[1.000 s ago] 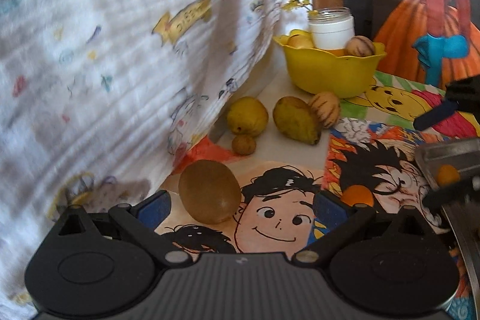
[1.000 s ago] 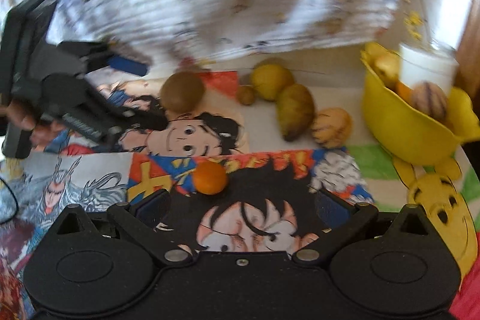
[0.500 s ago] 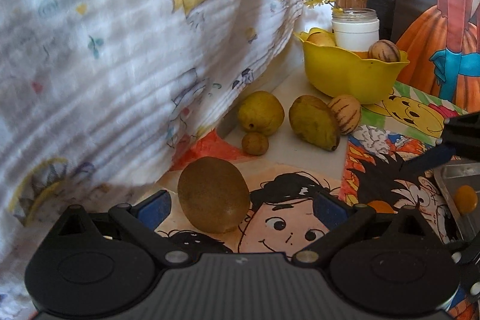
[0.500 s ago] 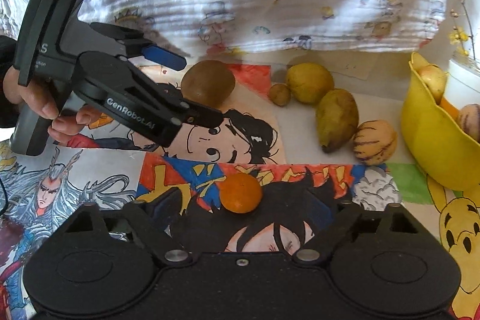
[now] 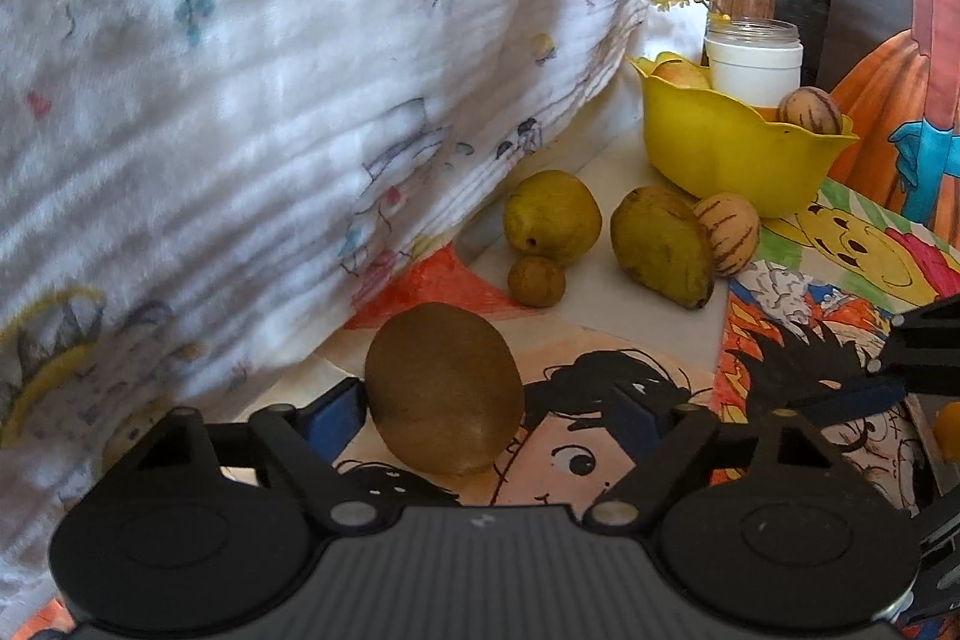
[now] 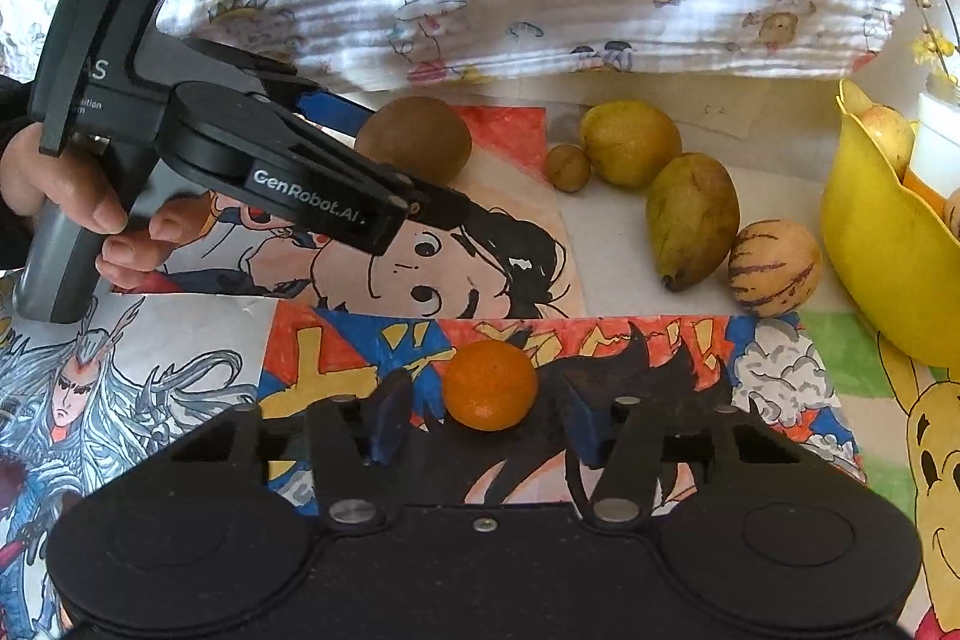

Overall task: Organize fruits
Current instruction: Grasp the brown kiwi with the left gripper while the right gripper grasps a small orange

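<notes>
1. White printed cloth (image 5: pixel 252 112): hangs as the backdrop behind your whole work surface, its hem reaching down to the table.
2. Table covering of coloured cartoon drawings (image 6: pixel 600 334): lies flat under every fruit.
3. Your left gripper (image 5: pixel 489 409): held in your left hand (image 6: pixel 72 202). Its jaws have just been closing; the kiwi (image 5: pixel 444 388) sits between them, the left pad at its side, the right pad clear of it. Not yet clamped.
4. Your right gripper (image 6: pixel 483 403): its jaws have just been closing around the small orange (image 6: pixel 490 384), with a narrow gap visible on each side, so no grip yet.
5. Yellow bowl (image 5: pixel 729 160): far right, holding a white jar (image 5: pixel 753 61), a striped fruit (image 5: pixel 810 112) and a pale fruit (image 5: pixel 678 73).
6. The kiwi: on the drawing of a dark-haired face, near the cloth hem.
7. Green pear (image 6: pixel 690 217): lying on bare white paper, touching the striped melon-like fruit (image 6: pixel 774 265) to its right.
8. Round yellow-green fruit (image 6: pixel 630 142): just beside the pear, at the back.
9. The small orange: on the dark-haired drawing, nearest your right camera.
10. Small brown round fruit (image 6: pixel 567 167): touching the yellow-green fruit's left side.
</notes>
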Tool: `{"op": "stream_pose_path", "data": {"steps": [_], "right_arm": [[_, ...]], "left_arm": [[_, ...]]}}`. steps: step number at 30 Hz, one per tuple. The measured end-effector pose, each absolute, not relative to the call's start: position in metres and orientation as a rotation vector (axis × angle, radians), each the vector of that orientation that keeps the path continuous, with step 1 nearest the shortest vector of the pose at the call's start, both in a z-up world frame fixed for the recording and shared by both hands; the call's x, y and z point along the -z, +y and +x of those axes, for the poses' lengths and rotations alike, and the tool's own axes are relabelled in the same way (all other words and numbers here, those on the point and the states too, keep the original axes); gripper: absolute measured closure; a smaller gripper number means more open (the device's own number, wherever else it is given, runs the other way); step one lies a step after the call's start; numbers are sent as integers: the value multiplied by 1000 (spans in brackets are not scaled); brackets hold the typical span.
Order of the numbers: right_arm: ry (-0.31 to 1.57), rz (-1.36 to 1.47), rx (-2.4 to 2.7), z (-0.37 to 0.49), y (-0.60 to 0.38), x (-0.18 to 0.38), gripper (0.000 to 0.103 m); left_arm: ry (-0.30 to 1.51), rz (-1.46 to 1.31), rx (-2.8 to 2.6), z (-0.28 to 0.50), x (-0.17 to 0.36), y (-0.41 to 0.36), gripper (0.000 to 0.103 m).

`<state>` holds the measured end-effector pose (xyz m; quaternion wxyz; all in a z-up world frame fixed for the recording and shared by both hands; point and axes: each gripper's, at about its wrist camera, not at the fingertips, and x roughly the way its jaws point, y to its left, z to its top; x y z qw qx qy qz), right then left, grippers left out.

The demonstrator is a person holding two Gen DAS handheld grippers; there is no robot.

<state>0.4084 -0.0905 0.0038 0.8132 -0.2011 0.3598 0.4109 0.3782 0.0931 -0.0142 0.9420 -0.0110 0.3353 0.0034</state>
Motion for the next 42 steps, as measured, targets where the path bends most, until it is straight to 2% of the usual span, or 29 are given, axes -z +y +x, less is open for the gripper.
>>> {"op": "stream_pose_path", "data": {"steps": [6, 8, 30, 42], "right_arm": [[744, -449, -873, 406, -87, -4, 64], [742, -446, -872, 407, -88, -4, 67], [734, -424, -864, 386, -112, -28, 68], [661, -323, -695, 362, -203, -70, 68]], "left_arm": [[683, 29, -47, 379, 14, 91, 34], [680, 33, -60, 379, 14, 93, 43], [712, 21, 46, 347, -3, 66, 44], [643, 19, 136, 334, -39, 9, 44]]}}
